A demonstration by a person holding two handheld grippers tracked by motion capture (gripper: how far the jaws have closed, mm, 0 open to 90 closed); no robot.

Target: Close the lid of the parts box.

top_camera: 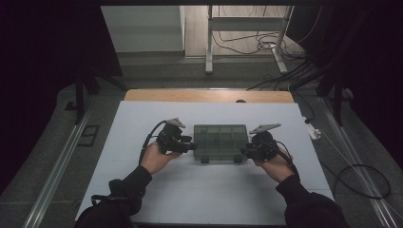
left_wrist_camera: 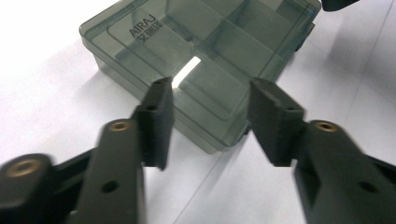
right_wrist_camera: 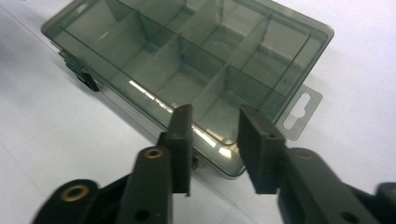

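Smoky plastic box [top_camera: 220, 141] lies shut on the white table [top_camera: 142, 128], between both grippers. Left gripper [top_camera: 191, 146] sits at its left end, jaws apart, box edge just ahead, nothing pinched. Right gripper [top_camera: 244, 152] faces the opposite end, jaws parted too, box corner just beyond them.

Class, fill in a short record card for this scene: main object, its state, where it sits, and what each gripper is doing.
Main object: smoky see-through compartment box
Lid: shut, latches facing the person
Contents: compartments look empty
Surface: white table
Left gripper: at the box's left end, jaws apart, pads not pressing on it
Right gripper: at the box's right end, jaws apart, pads not pressing on it
Hang tab: sticks out from one end of the box
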